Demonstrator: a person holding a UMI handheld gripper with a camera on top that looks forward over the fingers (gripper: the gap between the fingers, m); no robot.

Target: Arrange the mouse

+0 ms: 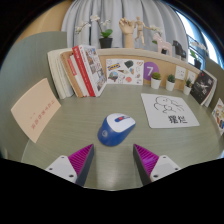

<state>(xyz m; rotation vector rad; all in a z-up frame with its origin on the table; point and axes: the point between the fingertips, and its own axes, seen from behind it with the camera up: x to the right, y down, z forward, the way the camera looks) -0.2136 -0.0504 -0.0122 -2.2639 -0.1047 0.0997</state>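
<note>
A blue and white computer mouse lies on the grey-green table, just ahead of my fingers and slightly left of the middle between them. My gripper is open and empty, its two magenta pads spread wide on either side with bare table between them. The mouse is apart from both fingers.
A white sheet with a drawing lies right of the mouse. A tan card leans at the left. Upright books and a wooden shelf with small potted plants stand at the back.
</note>
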